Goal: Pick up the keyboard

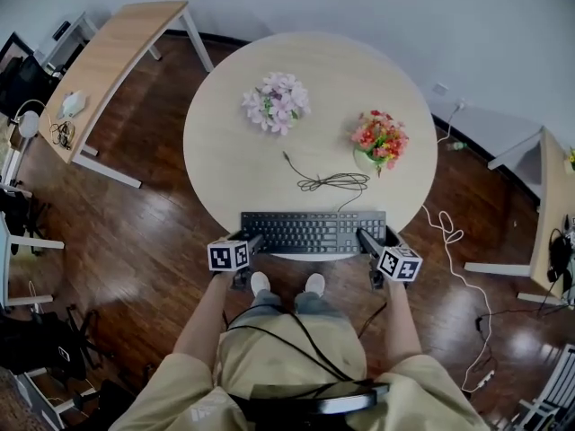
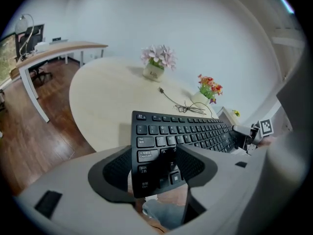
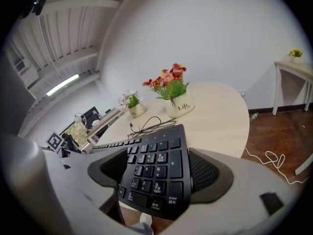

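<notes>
A black keyboard (image 1: 313,232) lies lengthwise at the near edge of the round pale table (image 1: 234,160). Its thin black cable (image 1: 328,182) coils behind it on the tabletop. My left gripper (image 1: 254,241) is shut on the keyboard's left end; in the left gripper view the keyboard (image 2: 186,131) runs between the dark pads of that gripper (image 2: 156,161). My right gripper (image 1: 364,238) is shut on the right end. In the right gripper view the number-pad end of the keyboard (image 3: 156,155) sits between the pads of that gripper (image 3: 155,174). Both ends jut past the table rim.
A pot of pink flowers (image 1: 277,102) and a pot of red flowers (image 1: 380,139) stand behind the keyboard. A wooden desk (image 1: 108,61) is at the far left, another desk (image 1: 548,205) at the right. A white cable (image 1: 446,232) trails on the wooden floor.
</notes>
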Available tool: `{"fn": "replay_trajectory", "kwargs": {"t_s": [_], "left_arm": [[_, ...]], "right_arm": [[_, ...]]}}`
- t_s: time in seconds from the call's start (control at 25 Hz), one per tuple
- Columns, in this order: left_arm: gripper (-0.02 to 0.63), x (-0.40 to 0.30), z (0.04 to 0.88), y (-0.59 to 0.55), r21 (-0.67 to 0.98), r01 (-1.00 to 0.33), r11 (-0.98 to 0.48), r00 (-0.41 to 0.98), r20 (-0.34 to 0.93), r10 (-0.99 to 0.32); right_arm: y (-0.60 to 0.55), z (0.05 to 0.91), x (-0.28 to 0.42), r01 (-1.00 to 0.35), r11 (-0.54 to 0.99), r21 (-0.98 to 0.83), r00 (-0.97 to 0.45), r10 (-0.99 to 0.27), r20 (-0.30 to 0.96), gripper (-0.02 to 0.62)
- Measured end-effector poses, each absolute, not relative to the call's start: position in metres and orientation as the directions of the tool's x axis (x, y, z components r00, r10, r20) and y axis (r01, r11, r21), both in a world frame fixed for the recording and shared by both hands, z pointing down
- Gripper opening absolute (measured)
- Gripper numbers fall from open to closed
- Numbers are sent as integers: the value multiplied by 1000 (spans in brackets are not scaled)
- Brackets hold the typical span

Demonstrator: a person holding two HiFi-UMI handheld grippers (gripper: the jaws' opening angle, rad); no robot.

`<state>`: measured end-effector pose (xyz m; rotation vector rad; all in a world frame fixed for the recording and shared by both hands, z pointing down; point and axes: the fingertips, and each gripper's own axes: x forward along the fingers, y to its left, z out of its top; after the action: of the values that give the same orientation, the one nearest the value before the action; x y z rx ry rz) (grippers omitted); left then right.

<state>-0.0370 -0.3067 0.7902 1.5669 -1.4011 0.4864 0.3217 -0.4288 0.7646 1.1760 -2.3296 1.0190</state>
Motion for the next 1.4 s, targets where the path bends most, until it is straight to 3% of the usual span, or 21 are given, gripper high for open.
{"fn": "replay_trajectory", "kwargs": {"t_s": [0.2, 0.44, 0.68, 0.84, 1.4], "left_arm": [[265, -56, 728, -342, 369, -929, 15, 262, 689, -676], [267, -77, 592, -394, 254, -961, -114, 223, 459, -860], [267, -93, 439, -403, 74, -985, -154, 165, 164, -973], [268, -109, 382, -398, 20, -988, -154, 155, 21, -988], [270, -109, 374, -393, 24, -987, -162, 161, -16, -987]], "right_arm": [[-453, 694, 303, -772, 460, -438, -630, -645, 432, 400], [-485, 560, 288, -755, 559, -342, -632, -760, 153, 400], [-483, 416, 278, -756, 631, -176, -627, -775, -85, 400], [-474, 351, 263, -762, 643, -74, -619, -758, -206, 400], [-465, 337, 263, -776, 629, -48, -599, -759, -254, 397]]}}
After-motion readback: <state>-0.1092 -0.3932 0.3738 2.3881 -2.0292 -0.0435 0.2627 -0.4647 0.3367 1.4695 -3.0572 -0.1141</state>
